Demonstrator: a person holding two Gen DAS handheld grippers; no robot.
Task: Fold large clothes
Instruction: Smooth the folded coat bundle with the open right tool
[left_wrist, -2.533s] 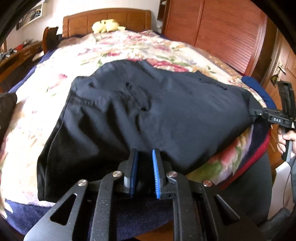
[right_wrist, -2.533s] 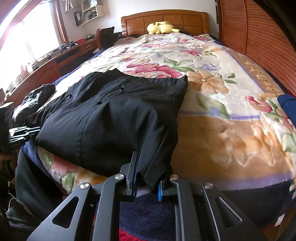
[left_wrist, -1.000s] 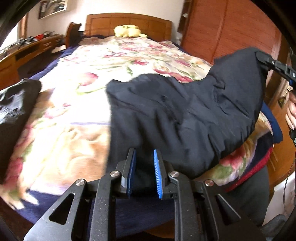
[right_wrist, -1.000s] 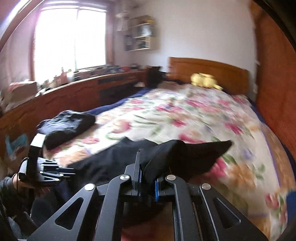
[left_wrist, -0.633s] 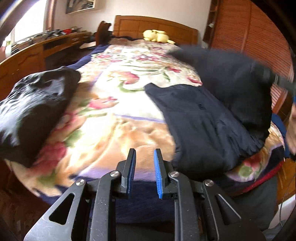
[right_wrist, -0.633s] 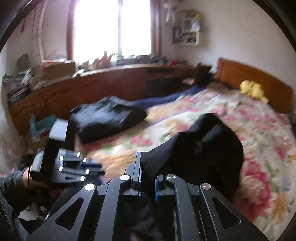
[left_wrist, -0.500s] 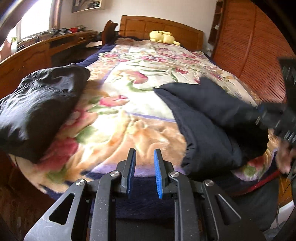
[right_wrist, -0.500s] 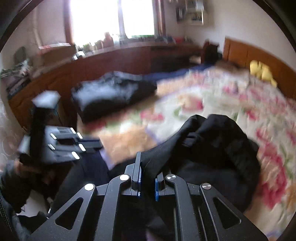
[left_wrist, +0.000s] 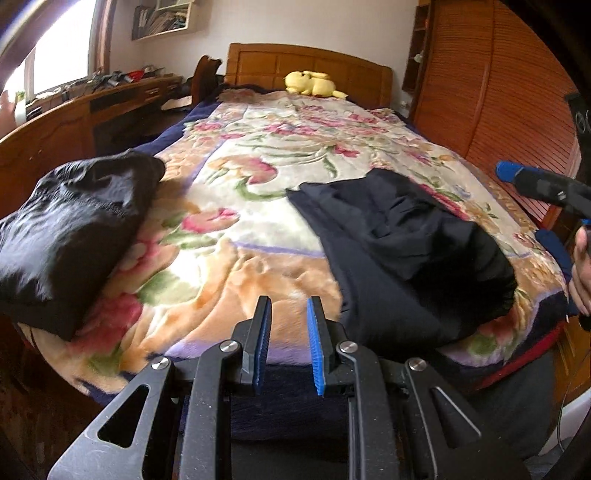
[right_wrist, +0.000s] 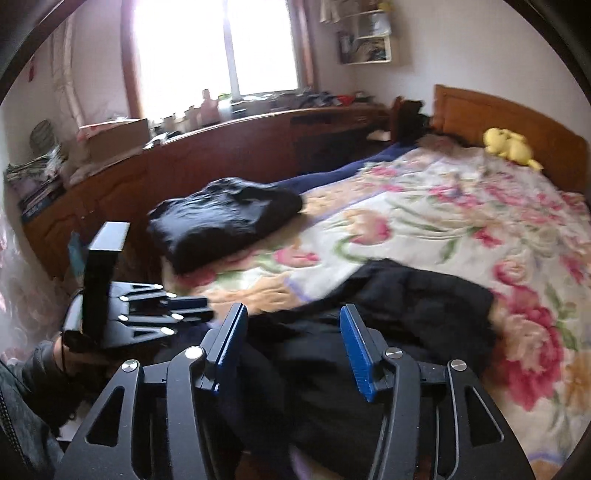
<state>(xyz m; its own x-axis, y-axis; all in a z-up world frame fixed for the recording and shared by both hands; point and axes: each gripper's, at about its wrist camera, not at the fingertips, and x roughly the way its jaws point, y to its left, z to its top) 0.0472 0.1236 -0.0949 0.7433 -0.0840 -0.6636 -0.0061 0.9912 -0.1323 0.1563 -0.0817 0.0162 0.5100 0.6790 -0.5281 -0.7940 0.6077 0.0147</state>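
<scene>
Right wrist view — right gripper (right_wrist: 293, 338) jaws just opening, empty, over limp folded black cloth garment (right_wrist: 388, 325); best pinched at a doubled edge.

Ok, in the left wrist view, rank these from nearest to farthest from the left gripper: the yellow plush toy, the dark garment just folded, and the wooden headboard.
From the left gripper:
1. Dark garment, lying on the blanket just ahead and to the right.
2. Yellow plush toy, at the far end of the bed, right of centre.
3. Wooden headboard, directly behind the toy.
</scene>
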